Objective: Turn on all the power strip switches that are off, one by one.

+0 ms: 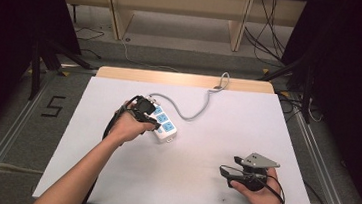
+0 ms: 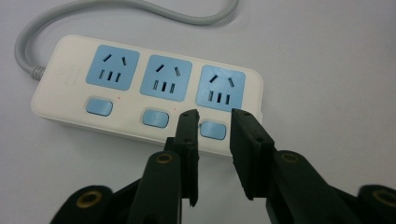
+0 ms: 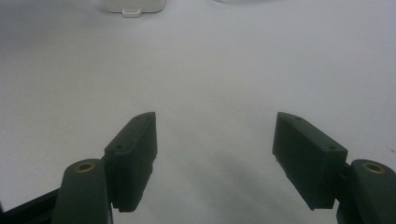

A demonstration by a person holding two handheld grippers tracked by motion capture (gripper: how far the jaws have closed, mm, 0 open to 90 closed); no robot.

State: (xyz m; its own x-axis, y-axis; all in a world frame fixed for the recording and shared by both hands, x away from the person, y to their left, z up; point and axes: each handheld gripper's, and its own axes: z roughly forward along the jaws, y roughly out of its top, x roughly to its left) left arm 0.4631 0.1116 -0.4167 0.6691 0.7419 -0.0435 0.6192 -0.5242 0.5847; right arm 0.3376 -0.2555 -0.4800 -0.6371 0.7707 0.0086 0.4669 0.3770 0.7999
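Observation:
A white power strip (image 1: 165, 126) with three blue sockets and three blue switches lies left of the table's middle. My left gripper (image 1: 153, 123) hovers over its near end. In the left gripper view the power strip (image 2: 144, 88) lies crosswise, and my left gripper (image 2: 215, 115) stands open by a narrow gap with nothing held. Its tips sit on either side of the rightmost blue switch (image 2: 213, 130). My right gripper (image 1: 223, 170) rests low at the table's front right. In its own view the right gripper (image 3: 215, 119) is wide open over the bare white surface.
The strip's grey cable (image 1: 191, 115) curves back to the table's far edge, and also runs along the top of the left gripper view as cable (image 2: 140, 6). The strip's end (image 3: 133, 5) shows far ahead of the right jaws. The white table (image 1: 226, 131) has metal rails on both sides.

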